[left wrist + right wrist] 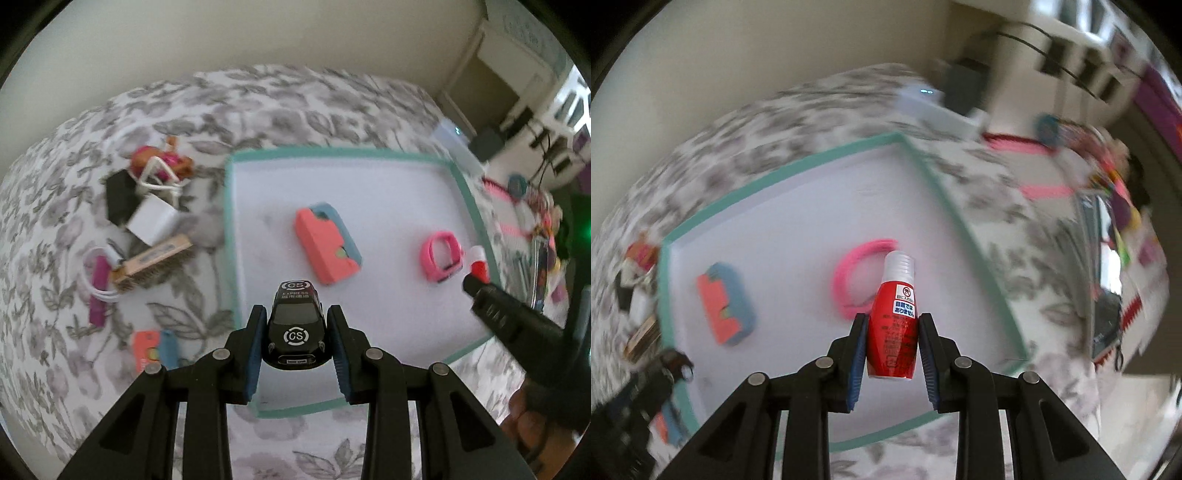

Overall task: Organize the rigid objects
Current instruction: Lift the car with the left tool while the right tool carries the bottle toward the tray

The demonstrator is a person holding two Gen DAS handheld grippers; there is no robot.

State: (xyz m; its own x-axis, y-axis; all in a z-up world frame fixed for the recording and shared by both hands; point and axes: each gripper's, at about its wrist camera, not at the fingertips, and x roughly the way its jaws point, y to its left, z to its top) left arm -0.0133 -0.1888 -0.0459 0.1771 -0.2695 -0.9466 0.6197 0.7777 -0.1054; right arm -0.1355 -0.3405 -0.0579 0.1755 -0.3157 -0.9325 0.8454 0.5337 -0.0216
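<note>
Tray (236,229) rests on floral bedspread (74,206) beside cream wall (221,33).

Left tool (297,334) clamps black toy car (297,332) over teal-rimmed tray (466,192); pink watch (442,255) inside.

Floral bedspread (258,99) below a plain cream wall (258,33).

One tray (466,192), one car (297,328), one bottle (894,317).
</note>
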